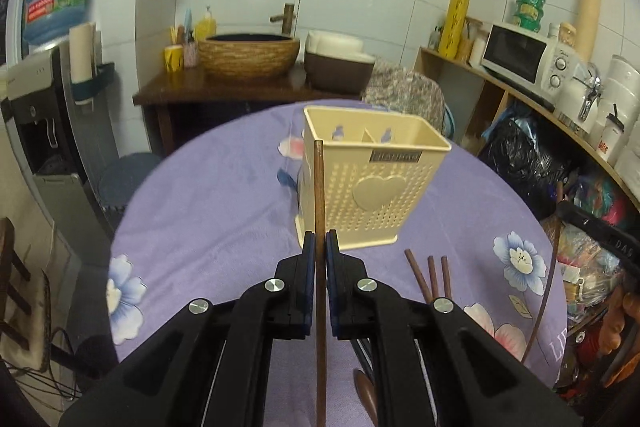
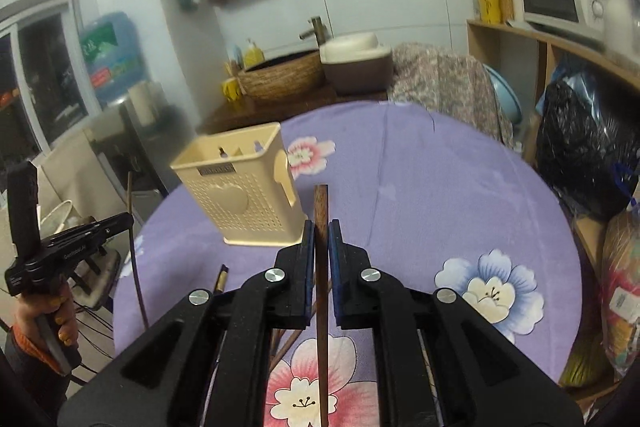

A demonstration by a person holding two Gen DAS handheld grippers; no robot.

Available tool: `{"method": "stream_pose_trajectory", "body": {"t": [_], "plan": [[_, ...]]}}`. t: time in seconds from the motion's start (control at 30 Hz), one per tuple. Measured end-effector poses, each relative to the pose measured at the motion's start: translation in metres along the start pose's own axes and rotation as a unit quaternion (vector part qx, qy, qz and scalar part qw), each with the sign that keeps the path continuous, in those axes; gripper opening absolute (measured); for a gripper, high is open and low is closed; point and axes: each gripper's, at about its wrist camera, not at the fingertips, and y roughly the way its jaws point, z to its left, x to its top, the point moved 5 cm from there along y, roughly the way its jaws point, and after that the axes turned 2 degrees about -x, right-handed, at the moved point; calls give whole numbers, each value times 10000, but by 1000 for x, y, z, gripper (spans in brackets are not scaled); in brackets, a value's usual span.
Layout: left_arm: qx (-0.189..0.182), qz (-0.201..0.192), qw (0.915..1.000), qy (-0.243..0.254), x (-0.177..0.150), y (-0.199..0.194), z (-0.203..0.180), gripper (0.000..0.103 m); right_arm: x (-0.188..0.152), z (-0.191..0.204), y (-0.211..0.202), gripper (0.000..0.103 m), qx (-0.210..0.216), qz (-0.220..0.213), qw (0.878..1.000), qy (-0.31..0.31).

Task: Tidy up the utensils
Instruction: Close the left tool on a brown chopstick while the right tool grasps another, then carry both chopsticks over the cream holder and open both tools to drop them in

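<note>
My left gripper (image 1: 320,243) is shut on a brown chopstick (image 1: 319,187) that stands nearly upright between its blue pads. Just behind it a cream perforated utensil holder (image 1: 372,183) with a heart on its front stands on the purple floral tablecloth (image 1: 208,211). Several loose chopsticks (image 1: 430,277) lie to the right. My right gripper (image 2: 321,231) is shut on another brown chopstick (image 2: 321,207), held above the cloth, with the holder (image 2: 244,191) to its left. The left gripper (image 2: 72,239) shows there too, held in a hand (image 2: 52,311).
A wooden washstand with a woven basin (image 1: 248,57) stands behind the table. A shelf with a microwave (image 1: 520,57) and bags (image 1: 520,159) crowds the right side. A water dispenser (image 1: 44,115) is on the left. A dark chopstick (image 2: 222,279) lies by the table edge.
</note>
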Motion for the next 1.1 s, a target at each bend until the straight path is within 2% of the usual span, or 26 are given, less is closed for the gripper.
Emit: {"method": "stream_pose_trajectory", "body": {"t": [0.13,0.33,0.6,0.73,0.87,1.0,1.1], "plan": [[-73,-77,9999,-56,3,-5,9,7,11,-2,-18,8,38,-176,9998,-40],[-43,-434,9990,-21,10,-27,16,7,20,2,-32,8,128,-320,9993,-112],[-50,-502,9986,-175,9,-32,26,7,25,6,-36,8,183,-316,9992,-165],[11,-598,9982,-97,16,-40,30,7,33,10,-39,8,165,-380,9986,-319],[73,-797,9968,-68,47,-53,33,7,62,20,-41,8,225,-513,9976,-410],[176,-1244,9920,86,105,-73,24,7,118,43,-51,8,356,-922,9940,-468],[26,-1548,9879,-116,150,-80,15,7,170,64,-57,8,456,-1316,9895,-377]]}}
